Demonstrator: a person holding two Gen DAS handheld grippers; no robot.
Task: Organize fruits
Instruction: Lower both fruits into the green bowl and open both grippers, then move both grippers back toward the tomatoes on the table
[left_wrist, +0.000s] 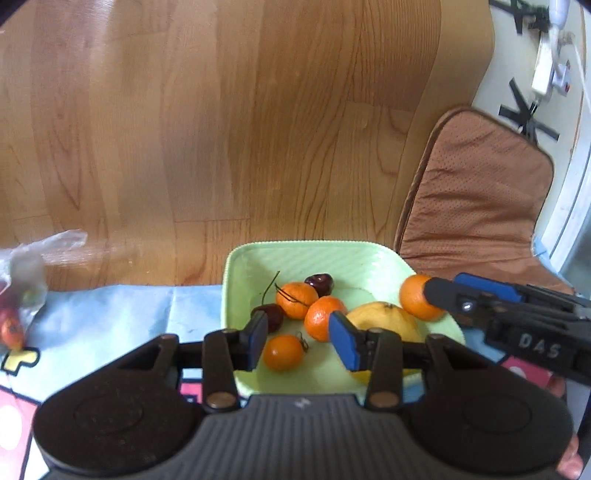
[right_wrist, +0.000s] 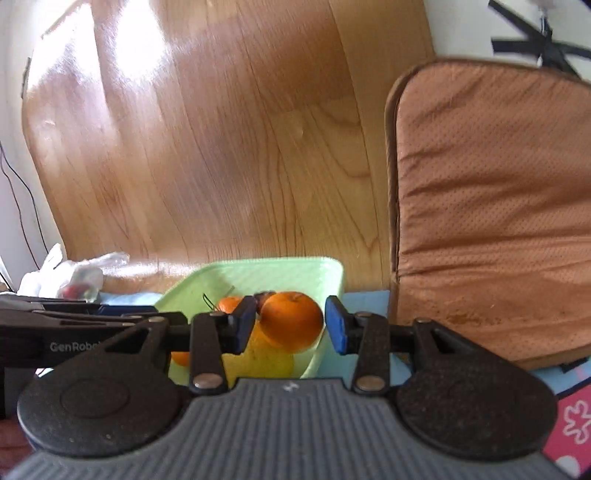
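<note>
A pale green tray (left_wrist: 295, 246) sits on the cloth and holds three tangerines, two dark cherries (left_wrist: 320, 283) and a yellow fruit (left_wrist: 384, 319). My left gripper (left_wrist: 299, 338) hovers over the tray's near side. Its blue pads stand apart, with a small tangerine (left_wrist: 282, 352) lying on the tray between them and a gap on its right. My right gripper (right_wrist: 290, 326) is shut on another tangerine (right_wrist: 291, 321). In the left wrist view that tangerine (left_wrist: 419, 297) hangs at the tip of the right gripper (left_wrist: 441, 286), over the tray's right rim.
A brown padded chair cushion (left_wrist: 476, 192) stands just right of the tray. A clear plastic bag (left_wrist: 26, 280) with more fruit lies at the left on the patterned blue cloth (left_wrist: 110, 317). Beyond the table edge is wooden floor.
</note>
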